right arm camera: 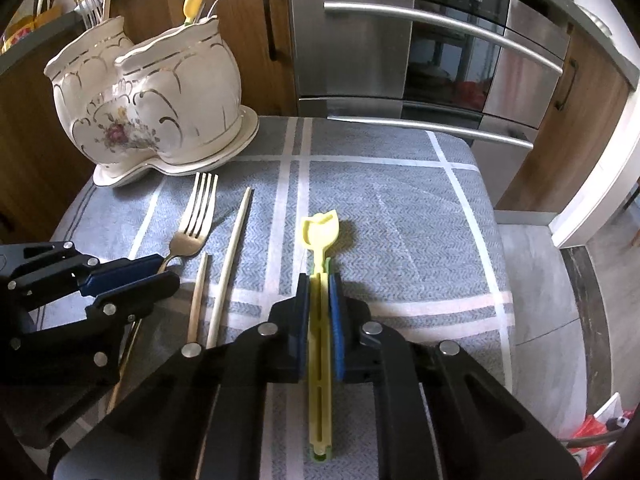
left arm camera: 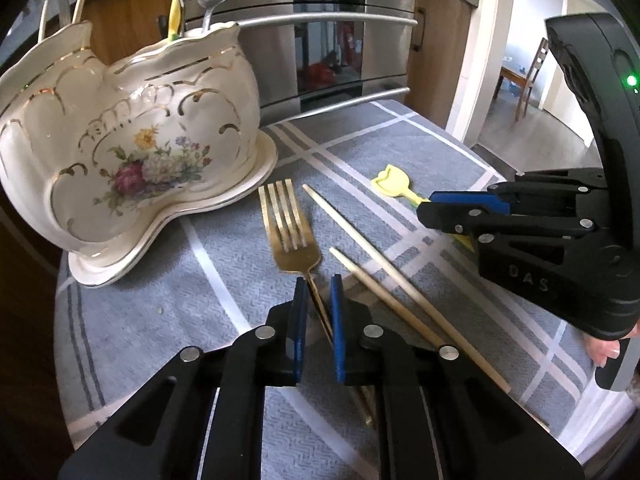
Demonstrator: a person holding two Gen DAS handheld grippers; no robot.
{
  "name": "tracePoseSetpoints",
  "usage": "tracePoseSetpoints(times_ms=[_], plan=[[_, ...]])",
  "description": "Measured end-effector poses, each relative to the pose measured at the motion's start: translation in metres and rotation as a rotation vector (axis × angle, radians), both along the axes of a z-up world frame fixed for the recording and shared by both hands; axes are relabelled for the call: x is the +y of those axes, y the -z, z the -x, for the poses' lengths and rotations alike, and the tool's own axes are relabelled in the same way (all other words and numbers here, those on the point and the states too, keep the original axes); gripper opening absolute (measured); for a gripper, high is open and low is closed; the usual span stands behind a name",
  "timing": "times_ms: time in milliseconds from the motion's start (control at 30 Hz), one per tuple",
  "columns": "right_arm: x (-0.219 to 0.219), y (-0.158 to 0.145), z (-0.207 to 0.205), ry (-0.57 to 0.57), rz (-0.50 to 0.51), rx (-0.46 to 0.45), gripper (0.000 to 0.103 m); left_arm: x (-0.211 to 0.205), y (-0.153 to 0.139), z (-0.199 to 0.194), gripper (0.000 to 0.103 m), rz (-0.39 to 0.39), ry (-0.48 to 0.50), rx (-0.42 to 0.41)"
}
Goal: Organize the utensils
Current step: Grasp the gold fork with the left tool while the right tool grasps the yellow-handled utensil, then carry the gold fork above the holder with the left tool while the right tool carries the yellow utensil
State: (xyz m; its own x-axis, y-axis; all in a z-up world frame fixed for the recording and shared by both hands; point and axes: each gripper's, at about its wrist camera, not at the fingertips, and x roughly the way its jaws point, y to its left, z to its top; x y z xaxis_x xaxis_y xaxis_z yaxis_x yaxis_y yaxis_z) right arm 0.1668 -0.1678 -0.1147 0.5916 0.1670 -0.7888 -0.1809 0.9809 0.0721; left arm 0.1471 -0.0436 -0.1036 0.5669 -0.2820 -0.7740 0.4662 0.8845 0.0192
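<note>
Both claws pinched shut: left gripper [left arm camera: 318, 300] on gold fork [left arm camera: 290, 232] handle, right gripper [right arm camera: 320, 296] on yellow tongs [right arm camera: 320, 240]. Long axes run fwd toward ceramic holder [left arm camera: 132, 152], far-left; left is nearer.

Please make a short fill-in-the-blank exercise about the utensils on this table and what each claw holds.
1. The left claw is shut on the handle of the gold ____.
2. The right claw is shut on the ____ plastic utensil.
3. Two ____ lie loose on the cloth between them.

Missing words: fork; yellow; chopsticks
</note>
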Motion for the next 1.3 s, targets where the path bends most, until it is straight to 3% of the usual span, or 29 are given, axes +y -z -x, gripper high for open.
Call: tracePoseSetpoints(times_ms=[67,167,400,1033,1300], plan=[[-0.002,-0.002,0.001,0.002,-0.024,-0.001,0.010,0.004,-0.001,-0.001,0.006,0.021,-0.007,0.011],[-0.006,-0.008,0.002,0.010,-0.035,-0.028,0.010,0.007,-0.005,0.001,0.006,0.016,-0.009,-0.014],[-0.012,-0.023,0.007,0.011,-0.104,-0.091,0.010,0.017,-0.025,0.010,0.006,0.083,0.001,-0.054],[-0.012,-0.060,0.026,-0.014,-0.228,-0.285,0.010,0.081,-0.099,0.053,0.006,0.295,-0.055,-0.242],[-0.004,-0.079,0.037,-0.040,-0.272,-0.396,0.010,0.100,-0.121,0.057,0.006,0.306,-0.089,-0.305]])
